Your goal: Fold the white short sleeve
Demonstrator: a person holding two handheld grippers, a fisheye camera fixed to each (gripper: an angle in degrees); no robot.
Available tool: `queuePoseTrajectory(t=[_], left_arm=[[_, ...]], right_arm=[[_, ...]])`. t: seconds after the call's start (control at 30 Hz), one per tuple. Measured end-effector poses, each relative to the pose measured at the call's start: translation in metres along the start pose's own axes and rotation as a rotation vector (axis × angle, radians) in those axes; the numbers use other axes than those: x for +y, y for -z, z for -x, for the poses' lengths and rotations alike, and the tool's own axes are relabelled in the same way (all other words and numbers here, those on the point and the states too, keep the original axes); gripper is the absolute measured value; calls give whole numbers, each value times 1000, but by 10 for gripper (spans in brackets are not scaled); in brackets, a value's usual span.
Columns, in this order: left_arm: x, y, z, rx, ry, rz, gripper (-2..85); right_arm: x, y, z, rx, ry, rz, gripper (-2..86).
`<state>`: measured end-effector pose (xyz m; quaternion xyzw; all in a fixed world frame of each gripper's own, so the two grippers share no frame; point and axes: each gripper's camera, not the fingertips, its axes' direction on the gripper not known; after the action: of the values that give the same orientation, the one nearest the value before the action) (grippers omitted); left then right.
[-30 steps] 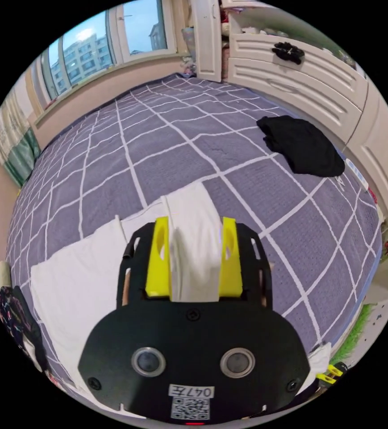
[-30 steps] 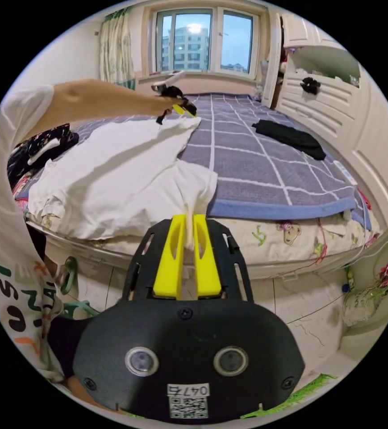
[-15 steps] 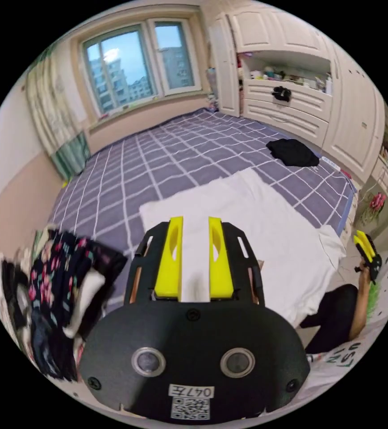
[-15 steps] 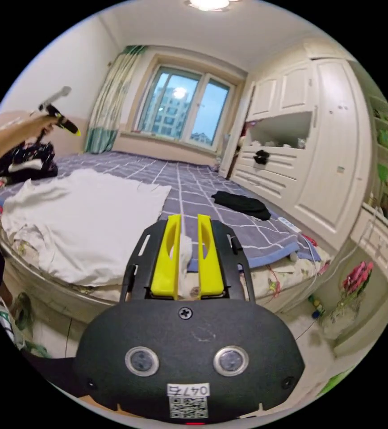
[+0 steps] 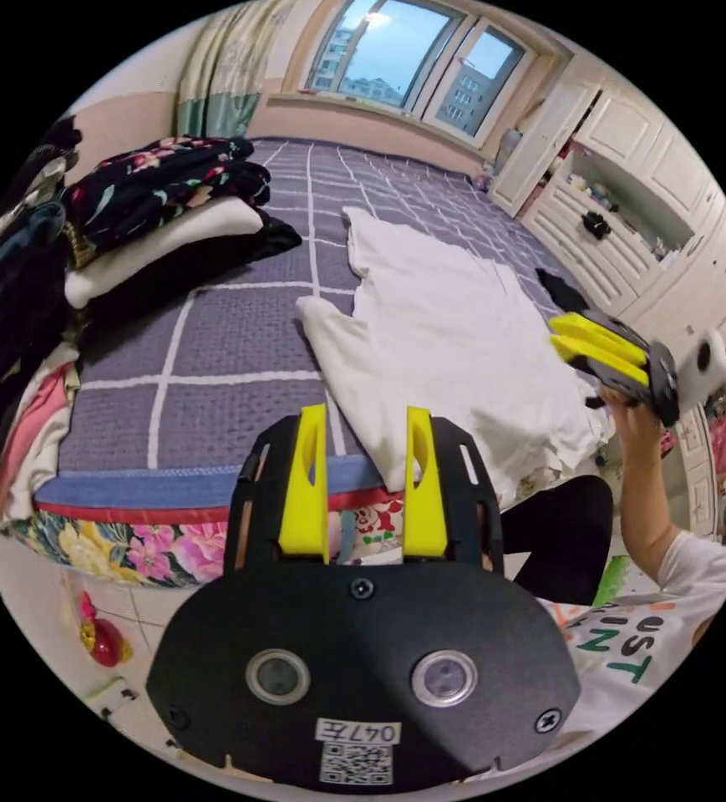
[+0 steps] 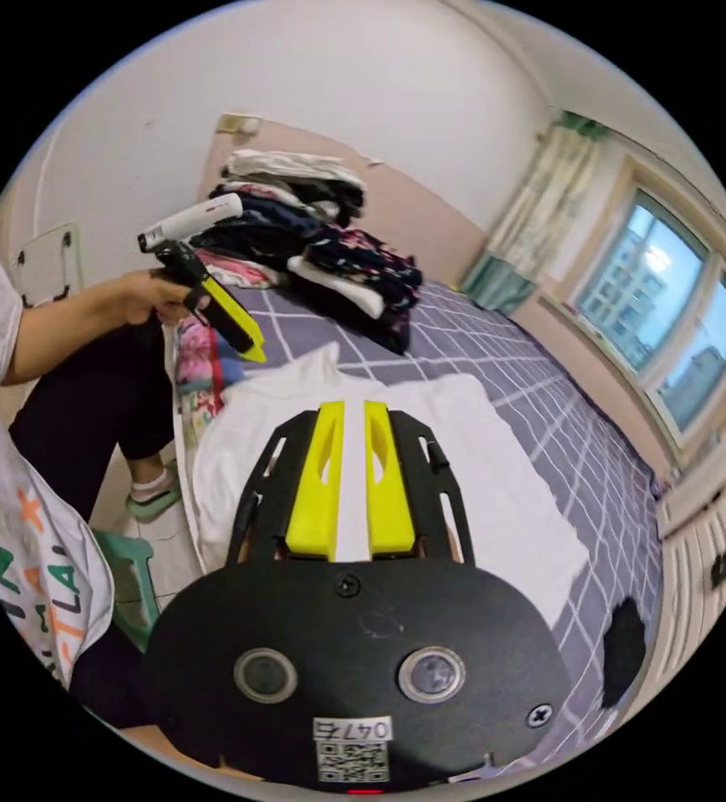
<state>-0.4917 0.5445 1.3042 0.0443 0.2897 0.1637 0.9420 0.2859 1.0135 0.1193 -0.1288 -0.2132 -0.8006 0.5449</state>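
Observation:
The white short sleeve shirt [image 5: 454, 334] lies spread flat on the purple checked bed [image 5: 237, 334], one sleeve pointing to the bed's near edge. My left gripper [image 5: 365, 411] hovers open off that edge with nothing between its jaws. To the right a hand holds my right gripper [image 5: 553, 330] in the air above the shirt's hem, jaws close together. In the right gripper view the shirt [image 6: 479, 468] lies beyond my right gripper [image 6: 354, 407], whose jaws stand a narrow slit apart and empty. The left gripper [image 6: 254, 351] is held up beside the bed corner.
A pile of folded clothes [image 5: 154, 209] sits at the bed's head, also as a tall stack [image 6: 321, 242] against the wall. A black garment [image 6: 626, 643] lies farther down the bed. White cupboards [image 5: 630, 225] line the far side. A green stool [image 6: 129, 576] stands by the person's legs.
Both grippers have let go of the shirt and pulled back off the bed. The shirt now lies flat. Both cameras have swung round toward the head of the bed.

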Motion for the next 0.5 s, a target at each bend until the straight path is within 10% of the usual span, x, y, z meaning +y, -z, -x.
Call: queuePoseTrajectory(t=[0.23, 0.5], left_arm=[[48, 60, 21, 94, -26, -217, 131], [33, 88, 41, 109, -39, -202, 128]], right_arm=[[-213, -282, 39, -305, 94, 150, 11], [-221, -488, 87, -358, 71, 360, -2]])
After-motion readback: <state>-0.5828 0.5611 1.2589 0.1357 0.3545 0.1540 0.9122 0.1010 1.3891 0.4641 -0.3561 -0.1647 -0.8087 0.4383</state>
